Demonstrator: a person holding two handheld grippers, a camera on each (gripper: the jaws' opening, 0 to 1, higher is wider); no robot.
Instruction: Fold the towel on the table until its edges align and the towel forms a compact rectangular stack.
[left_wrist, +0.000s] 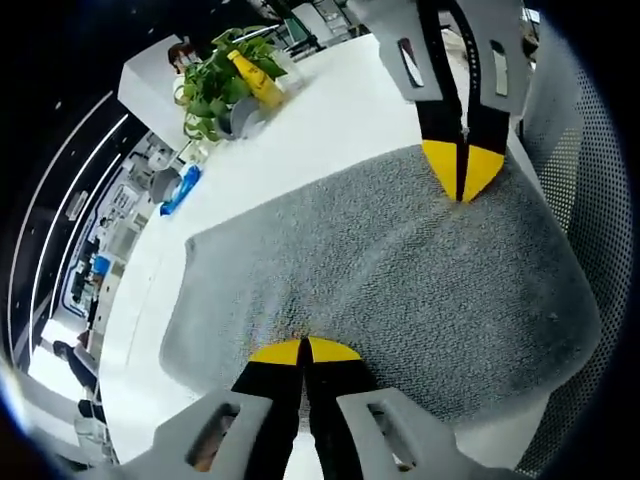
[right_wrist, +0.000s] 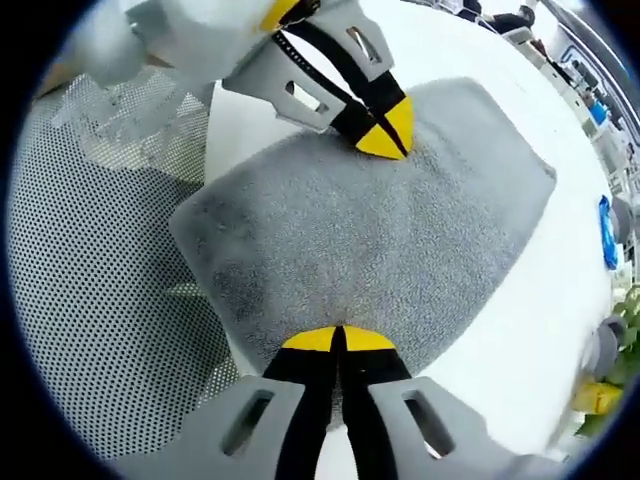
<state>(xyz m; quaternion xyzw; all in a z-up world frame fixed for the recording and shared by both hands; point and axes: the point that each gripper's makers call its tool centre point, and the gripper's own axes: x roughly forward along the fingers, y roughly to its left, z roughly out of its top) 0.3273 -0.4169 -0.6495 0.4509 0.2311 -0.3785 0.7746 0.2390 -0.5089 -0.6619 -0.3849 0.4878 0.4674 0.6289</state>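
One grey towel (left_wrist: 400, 280) lies folded on the white surface (left_wrist: 330, 120), two grippers pressing its opposite edges: the left gripper (left_wrist: 303, 348) and right gripper (right_wrist: 338, 337), each with jaws closed on the towel's cloth.
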